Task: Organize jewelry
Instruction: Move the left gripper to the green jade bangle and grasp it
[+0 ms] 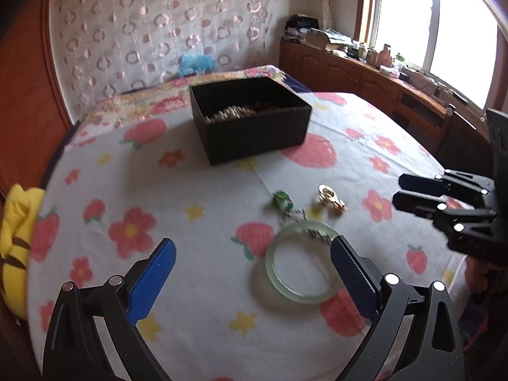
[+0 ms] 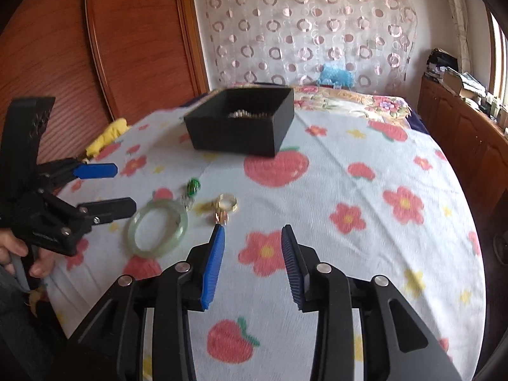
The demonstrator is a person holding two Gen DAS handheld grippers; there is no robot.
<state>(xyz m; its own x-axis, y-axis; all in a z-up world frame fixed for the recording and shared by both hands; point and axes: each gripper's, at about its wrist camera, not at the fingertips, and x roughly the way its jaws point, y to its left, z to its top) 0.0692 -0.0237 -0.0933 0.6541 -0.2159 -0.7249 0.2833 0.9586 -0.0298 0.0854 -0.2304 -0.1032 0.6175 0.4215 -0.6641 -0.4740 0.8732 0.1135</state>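
A pale green jade bangle (image 1: pixel 301 263) lies flat on the flowered bedspread; it also shows in the right wrist view (image 2: pixel 158 227). Beyond it lie a small green pendant on a chain (image 1: pixel 282 201) (image 2: pixel 193 187) and a gold ring piece (image 1: pixel 330 197) (image 2: pixel 226 204). A black open box (image 1: pixel 250 117) (image 2: pixel 241 122) with pearls and beads inside stands farther back. My left gripper (image 1: pixel 252 250) is open wide, its right finger at the bangle's right edge. My right gripper (image 2: pixel 253 235) is open and empty, just right of the gold piece.
A yellow plush toy (image 1: pixel 16 247) lies at the bed's left edge. A wooden wardrobe (image 2: pixel 95 47) stands on the left. A low wooden cabinet (image 1: pixel 365 73) with clutter runs under the window on the right. A patterned curtain (image 1: pixel 158 31) hangs behind the bed.
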